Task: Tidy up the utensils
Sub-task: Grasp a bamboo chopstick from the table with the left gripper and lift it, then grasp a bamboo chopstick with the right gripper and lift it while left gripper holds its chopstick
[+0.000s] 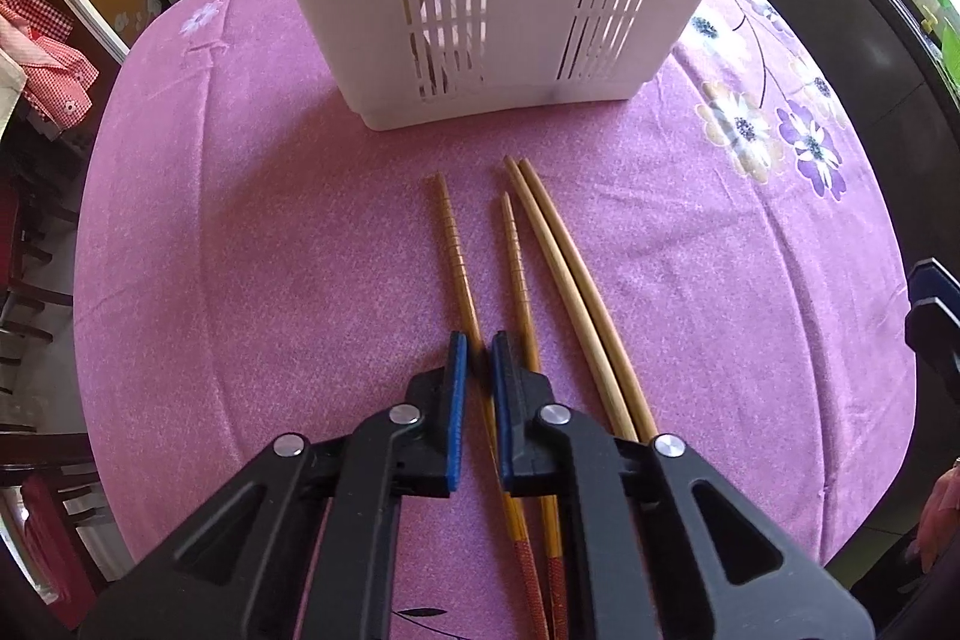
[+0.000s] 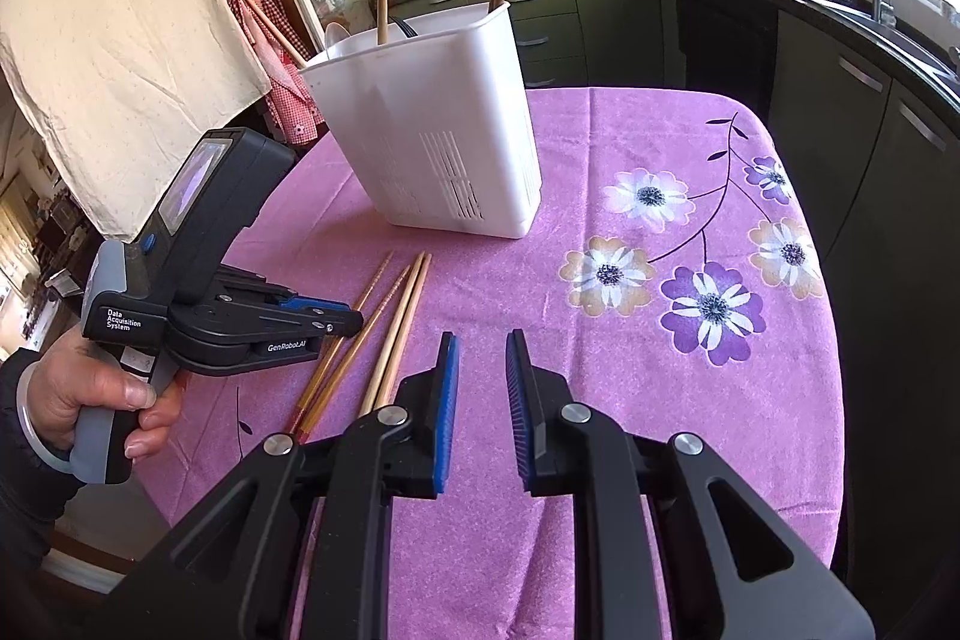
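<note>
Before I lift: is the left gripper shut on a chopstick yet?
Shut on it. The left gripper has its blue pads against the leftmost ridged chopstick, which runs between them on the cloth.

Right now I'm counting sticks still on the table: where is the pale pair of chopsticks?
In the left wrist view the pale pair of chopsticks lies on the pink tablecloth, right of two ridged chopsticks, before the white basket.

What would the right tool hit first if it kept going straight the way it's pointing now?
Probably the bare purple tablecloth. The right tool has nothing between its pads and aims down at open cloth, right of the loose chopsticks and short of the white utensil basket. Depth is hard to judge.
</note>
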